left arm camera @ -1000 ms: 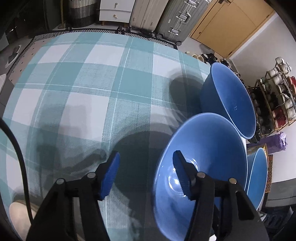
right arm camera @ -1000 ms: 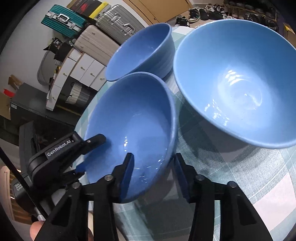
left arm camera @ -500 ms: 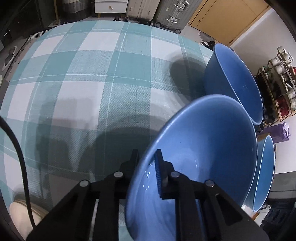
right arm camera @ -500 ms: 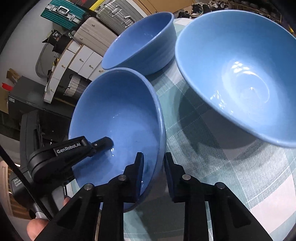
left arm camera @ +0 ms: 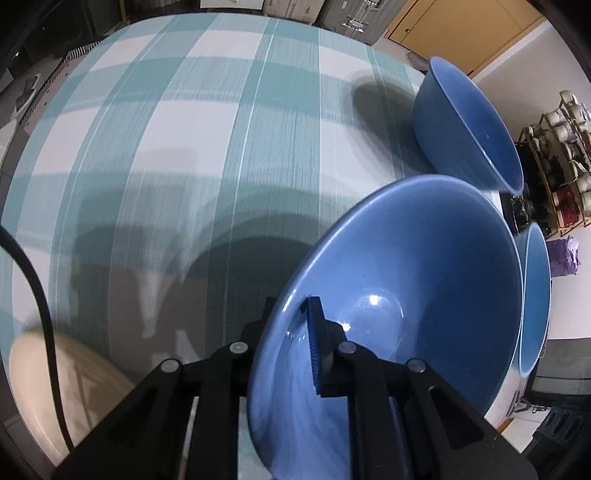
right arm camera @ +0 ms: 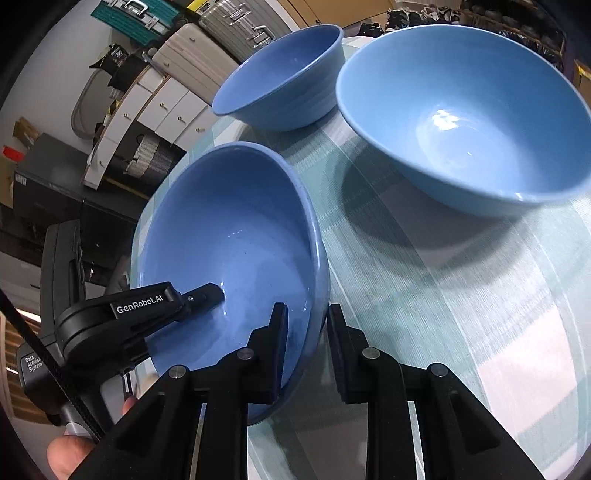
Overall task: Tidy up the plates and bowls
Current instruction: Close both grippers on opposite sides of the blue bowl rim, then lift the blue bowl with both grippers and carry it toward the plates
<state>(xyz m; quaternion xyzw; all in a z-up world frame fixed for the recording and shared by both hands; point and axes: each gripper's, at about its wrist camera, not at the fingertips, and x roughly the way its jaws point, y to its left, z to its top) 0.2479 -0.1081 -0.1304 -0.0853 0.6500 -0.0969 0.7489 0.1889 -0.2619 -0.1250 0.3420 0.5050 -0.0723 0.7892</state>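
Observation:
Three blue bowls stand on a teal plaid tablecloth (left arm camera: 221,147). My left gripper (left arm camera: 291,325) is shut on the near rim of the nearest blue bowl (left arm camera: 424,280), one finger inside, one outside. The same bowl (right arm camera: 229,251) fills the lower left of the right wrist view, tilted, and the left gripper (right arm camera: 207,293) shows there reaching into it. My right gripper (right arm camera: 306,332) straddles that bowl's right rim, its outer finger a little off the wall. A larger light blue bowl (right arm camera: 461,118) and a smaller blue bowl (right arm camera: 284,88) stand behind.
The smaller bowl (left arm camera: 469,122) and the larger bowl's edge (left arm camera: 533,295) stand at the table's right side. A cream round object (left arm camera: 55,376) lies at the lower left. Suitcases (right arm camera: 229,22) and white drawers (right arm camera: 159,103) stand beyond the table, a shoe rack (left arm camera: 557,166) to the right.
My left gripper closed on the near bowl's rim and tipped the bowl. My right gripper closed towards the opposite rim, then opened slightly.

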